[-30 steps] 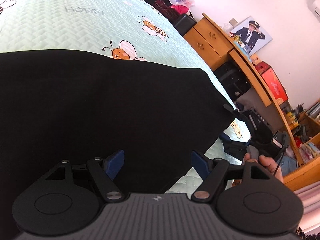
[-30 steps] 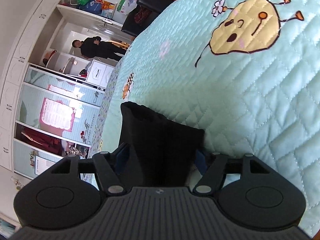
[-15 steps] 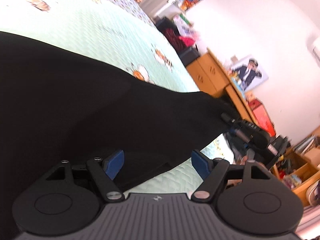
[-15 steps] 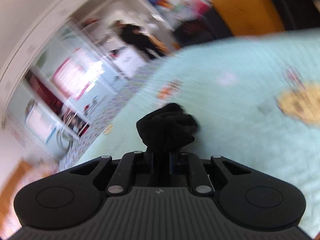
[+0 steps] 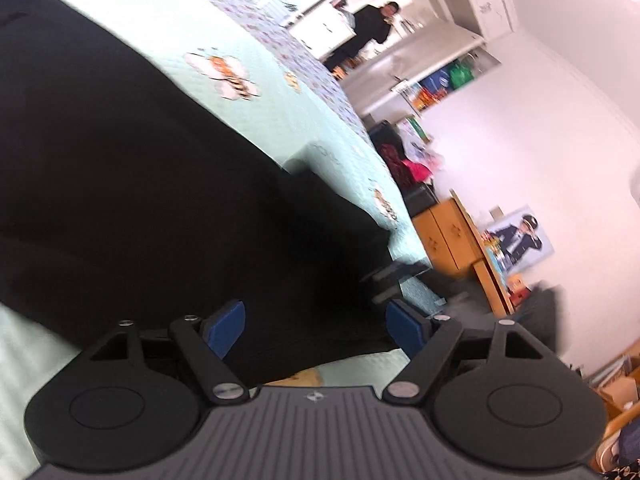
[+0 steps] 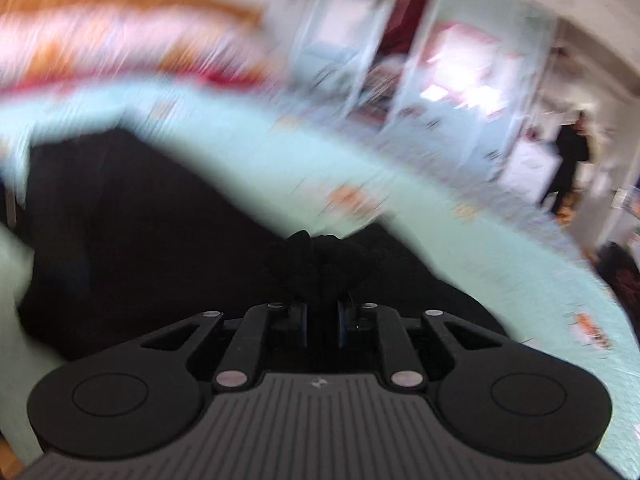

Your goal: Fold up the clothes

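Note:
A black garment point(image 5: 160, 200) lies spread over a mint quilted bed cover point(image 5: 260, 52) printed with bees. My left gripper point(image 5: 316, 320) hovers over the garment's near edge. Its jaws are opening, and the blue pads point(image 5: 228, 326) stand wide apart, pressing on nothing. In the blurred right wrist view, my right gripper point(image 6: 323, 316) is shut on a bunched fold of the black garment point(image 6: 324, 260). The rest of the cloth trails away to the left over the bed cover point(image 6: 280, 160). A smeared dark shape past the garment's far corner in the left wrist view may be the right gripper.
A person in dark clothes point(image 5: 372, 28) stands in a doorway beyond the bed, and shows again as a person point(image 6: 568, 160) in the right wrist view. A wooden cabinet point(image 5: 448, 232), a framed photo point(image 5: 520, 240) and dark bags point(image 5: 400, 160) line the wall beside the bed.
My right gripper shut on the garment's edge, rolled over and swept across the bed with it. My left gripper swung along the garment, so its view now faces the doorway.

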A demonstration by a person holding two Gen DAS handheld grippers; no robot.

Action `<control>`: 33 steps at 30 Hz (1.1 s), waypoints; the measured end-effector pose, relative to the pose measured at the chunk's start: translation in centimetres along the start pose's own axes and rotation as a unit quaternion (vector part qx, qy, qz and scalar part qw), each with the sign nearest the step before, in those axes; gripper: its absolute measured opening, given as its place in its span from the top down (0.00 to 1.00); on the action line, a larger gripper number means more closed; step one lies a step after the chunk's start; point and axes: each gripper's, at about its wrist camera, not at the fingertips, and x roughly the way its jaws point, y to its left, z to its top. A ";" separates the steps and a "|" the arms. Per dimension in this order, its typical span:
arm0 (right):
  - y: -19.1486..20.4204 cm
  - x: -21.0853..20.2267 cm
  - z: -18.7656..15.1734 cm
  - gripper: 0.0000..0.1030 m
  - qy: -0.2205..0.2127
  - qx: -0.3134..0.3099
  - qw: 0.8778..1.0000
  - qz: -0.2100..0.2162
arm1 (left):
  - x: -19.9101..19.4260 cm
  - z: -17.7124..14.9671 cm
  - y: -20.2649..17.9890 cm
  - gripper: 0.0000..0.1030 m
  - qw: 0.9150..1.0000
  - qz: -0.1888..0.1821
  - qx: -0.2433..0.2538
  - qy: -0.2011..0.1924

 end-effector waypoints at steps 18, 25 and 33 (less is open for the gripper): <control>2.5 1.1 -2.7 0.72 0.001 -0.071 0.997 -0.006 | 1.7 0.3 2.2 0.21 0.999 -0.032 -0.036 0.004; 0.4 -2.7 -2.3 0.61 -0.037 -0.005 0.998 0.057 | 1.4 0.5 2.9 0.18 0.997 -0.050 -0.057 -0.014; -1.2 -2.1 -0.9 0.61 -0.032 0.022 0.998 0.056 | 1.0 0.5 2.6 0.17 0.997 -0.055 -0.056 -0.016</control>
